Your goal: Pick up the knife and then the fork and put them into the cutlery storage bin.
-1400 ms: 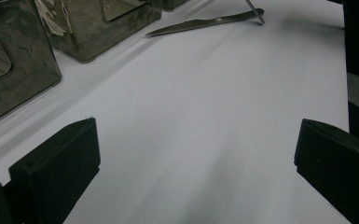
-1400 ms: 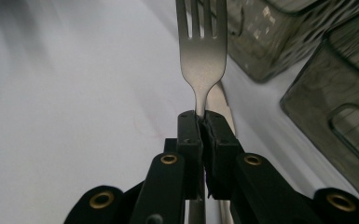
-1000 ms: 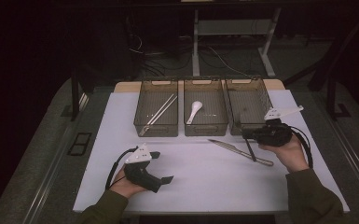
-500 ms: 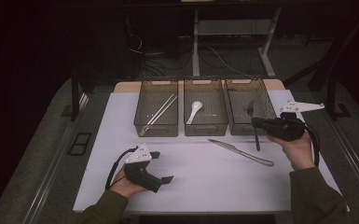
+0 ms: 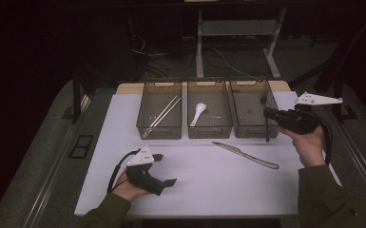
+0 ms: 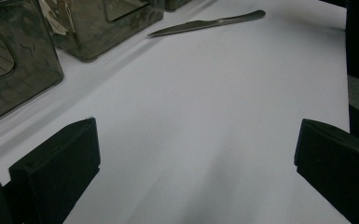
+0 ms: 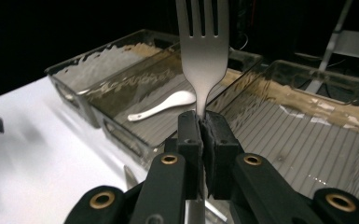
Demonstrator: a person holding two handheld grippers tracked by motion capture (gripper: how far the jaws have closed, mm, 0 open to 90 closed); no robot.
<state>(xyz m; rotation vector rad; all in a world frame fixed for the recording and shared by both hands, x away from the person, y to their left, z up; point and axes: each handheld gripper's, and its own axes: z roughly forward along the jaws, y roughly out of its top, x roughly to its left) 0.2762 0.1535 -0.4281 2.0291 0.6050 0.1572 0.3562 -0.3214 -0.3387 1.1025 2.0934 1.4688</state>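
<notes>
Overhead, right tool [image 7: 200, 128] pinches fork [image 7: 203, 51] above right bin's rim [image 7: 307, 100].

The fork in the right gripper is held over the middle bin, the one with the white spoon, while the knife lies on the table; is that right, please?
Not quite: the fork in the right gripper is at the right-hand bin, not the middle bin with the white spoon, as the high view shows. The knife does lie on the table.

Olive sleeves [image 5: 321, 199]; black hand-held gripper [image 7: 200, 133] with brass rivets.
</notes>
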